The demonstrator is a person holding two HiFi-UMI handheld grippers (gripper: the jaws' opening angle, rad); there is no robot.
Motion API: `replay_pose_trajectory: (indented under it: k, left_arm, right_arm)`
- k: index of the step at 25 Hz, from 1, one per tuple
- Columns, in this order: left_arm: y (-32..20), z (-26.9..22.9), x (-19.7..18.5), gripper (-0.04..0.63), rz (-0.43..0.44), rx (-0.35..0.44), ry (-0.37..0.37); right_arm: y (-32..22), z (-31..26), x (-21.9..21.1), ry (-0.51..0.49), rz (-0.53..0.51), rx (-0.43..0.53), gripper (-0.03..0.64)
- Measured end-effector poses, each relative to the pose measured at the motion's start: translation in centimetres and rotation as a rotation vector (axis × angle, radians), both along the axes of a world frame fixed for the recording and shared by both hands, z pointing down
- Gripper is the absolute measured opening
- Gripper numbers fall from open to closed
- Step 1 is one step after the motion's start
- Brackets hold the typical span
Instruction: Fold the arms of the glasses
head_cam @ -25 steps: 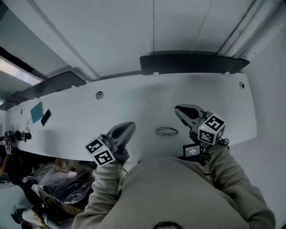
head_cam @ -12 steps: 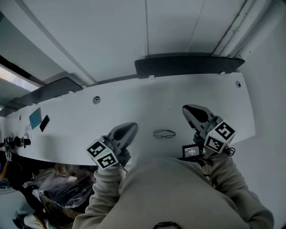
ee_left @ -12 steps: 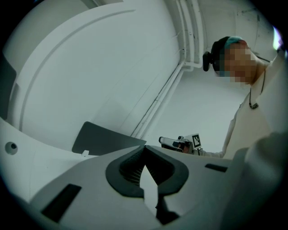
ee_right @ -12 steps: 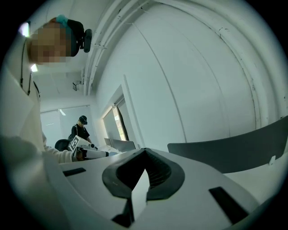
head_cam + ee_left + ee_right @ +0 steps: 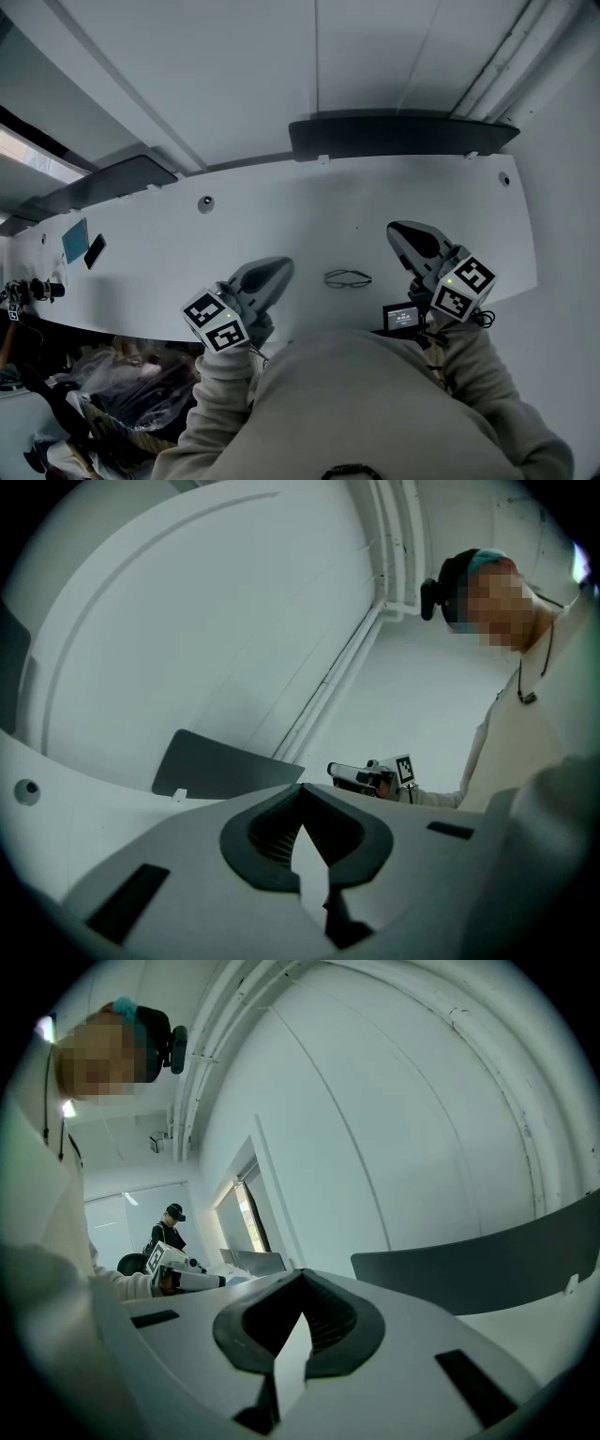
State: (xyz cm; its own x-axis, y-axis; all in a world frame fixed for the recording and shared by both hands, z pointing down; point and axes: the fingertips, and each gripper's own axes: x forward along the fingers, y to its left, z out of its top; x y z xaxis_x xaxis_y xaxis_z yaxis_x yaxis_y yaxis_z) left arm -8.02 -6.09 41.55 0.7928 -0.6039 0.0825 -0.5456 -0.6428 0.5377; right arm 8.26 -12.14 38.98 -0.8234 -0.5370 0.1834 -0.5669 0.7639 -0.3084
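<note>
Head view: glasses lie flat on white table, near its front edge, approx midway btw left tongs and right tongs, touching neither. Thin dark wire frame, oval lenses; too small to tell if arms are folded. Prob. v. light, fragile, stiff except at hinges. Best to pin bridge or a rim w/ one pair and push an arm near its tip w/ the other. Table smooth, matt, so frame may skid. Small black box w/ display at front edge by right tongs.

Left gripper view: left tongs closed, empty; ribbed dark pads, grey shell.

Right gripper view: right tongs closed, nothing btw pads.
</note>
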Motion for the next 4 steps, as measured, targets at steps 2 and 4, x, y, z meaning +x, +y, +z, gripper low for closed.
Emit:
replay_pose_trajectory:
  k: [2, 4]
  left_arm:
    - [-0.06, -0.02, -0.10, 0.005, -0.002, -0.001, 0.000]
    - [-0.13, -0.05, -0.22, 0.005, -0.005, -0.003, 0.001]
  right_arm:
    - [-0.06, -0.06, -0.06, 0.002, -0.004, 0.000, 0.018]
    - [-0.14, -0.12, -0.09, 0.004, -0.007, 0.001, 0.018]
